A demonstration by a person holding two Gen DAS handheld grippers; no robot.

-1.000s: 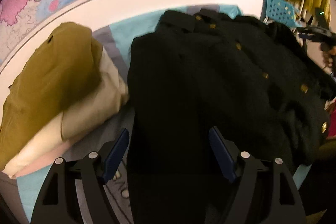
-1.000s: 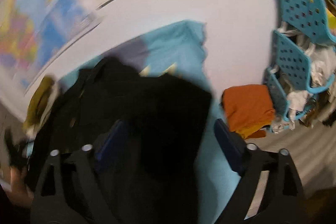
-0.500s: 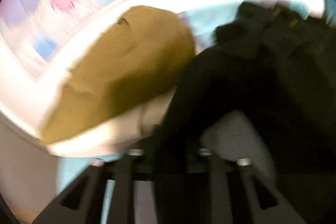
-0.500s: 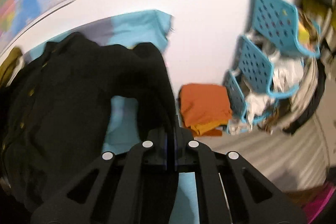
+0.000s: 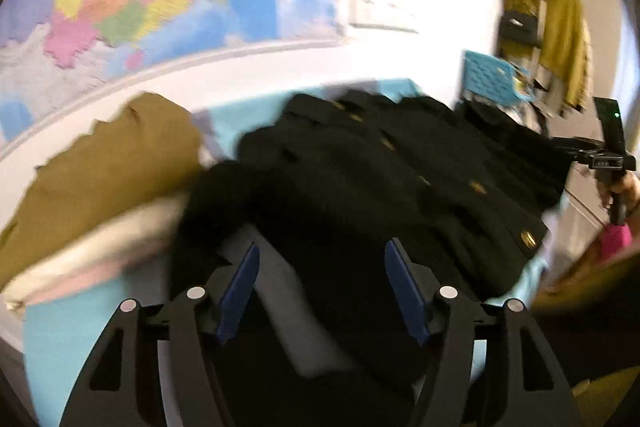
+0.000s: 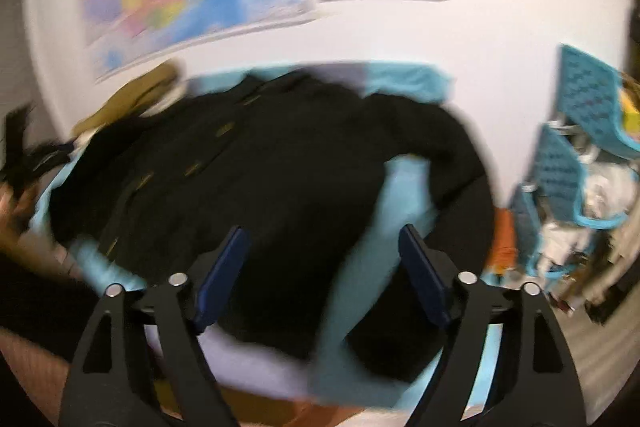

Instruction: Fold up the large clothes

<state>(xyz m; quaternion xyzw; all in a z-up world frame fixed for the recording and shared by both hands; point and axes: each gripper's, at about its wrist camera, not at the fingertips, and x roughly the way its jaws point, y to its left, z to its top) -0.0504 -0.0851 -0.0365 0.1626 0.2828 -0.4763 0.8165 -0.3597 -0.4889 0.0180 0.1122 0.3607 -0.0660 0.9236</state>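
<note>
Both my hand-held grippers, left (image 5: pixel 322 289) and right (image 6: pixel 326 273), have just opened, empty; this heavy, floppy black gold-buttoned wool coat (image 5: pixel 400 183) wants pinching at its near hem.

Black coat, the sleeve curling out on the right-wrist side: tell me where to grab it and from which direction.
Grip the sleeve of the black coat near its lower end, where it arcs away from the body and bare blue cloth shows between them. Bring the right gripper down from above at the coat's right side. Its jaws, just opened, stand wide with nothing pinched.
</note>
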